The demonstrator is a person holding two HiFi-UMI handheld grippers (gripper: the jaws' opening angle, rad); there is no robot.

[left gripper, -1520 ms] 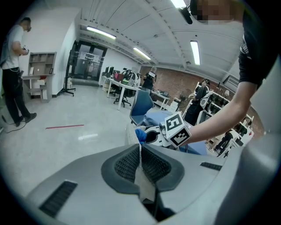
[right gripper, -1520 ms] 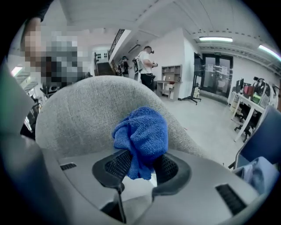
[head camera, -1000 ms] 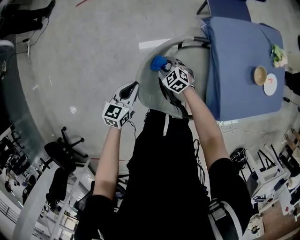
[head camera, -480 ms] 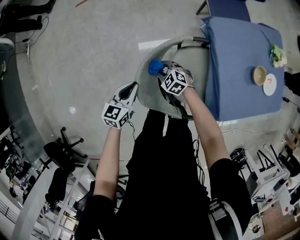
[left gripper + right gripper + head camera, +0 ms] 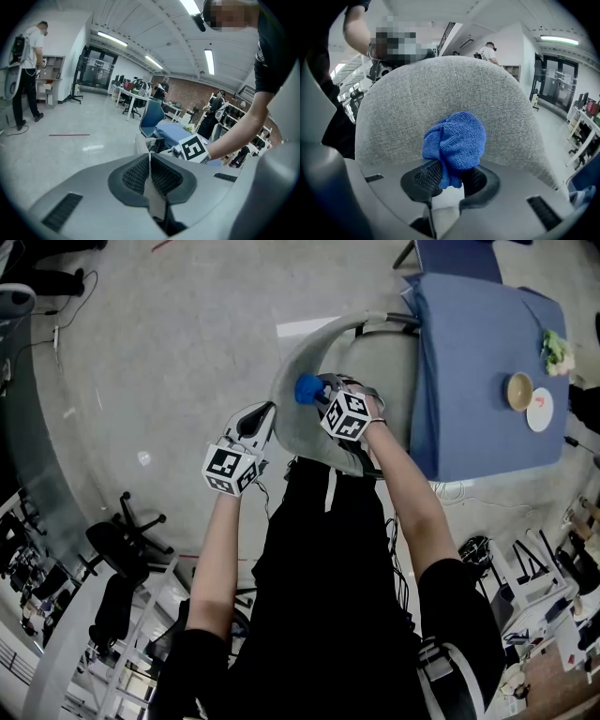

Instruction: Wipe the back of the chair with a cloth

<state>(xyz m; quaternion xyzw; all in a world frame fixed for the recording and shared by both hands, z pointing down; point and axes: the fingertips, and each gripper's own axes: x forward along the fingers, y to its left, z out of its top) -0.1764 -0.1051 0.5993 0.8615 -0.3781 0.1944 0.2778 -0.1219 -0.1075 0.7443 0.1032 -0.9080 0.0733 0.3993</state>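
Observation:
The grey fabric chair back (image 5: 298, 418) stands just in front of the person. A bunched blue cloth (image 5: 307, 388) rests against its near face. My right gripper (image 5: 321, 397) is shut on the cloth. In the right gripper view the cloth (image 5: 454, 140) bulges out of my right gripper (image 5: 450, 176) and presses on the chair back (image 5: 440, 89). My left gripper (image 5: 261, 420) sits at the left edge of the chair back. In the left gripper view my left gripper (image 5: 150, 169) has its pads closed together with nothing between them, and the chair's edge (image 5: 140, 143) shows beyond it.
A table with a blue cover (image 5: 487, 371) stands right of the chair, carrying a bowl (image 5: 520, 390), a plate (image 5: 541, 410) and greenery (image 5: 557, 351). A black office chair (image 5: 122, 542) is at lower left. The left gripper view shows a blue chair (image 5: 152, 115) and a standing person (image 5: 28, 70).
My right gripper has slid the blue cloth down the chair back, toward the person and slightly left. My left gripper has stayed at the chair's left edge.

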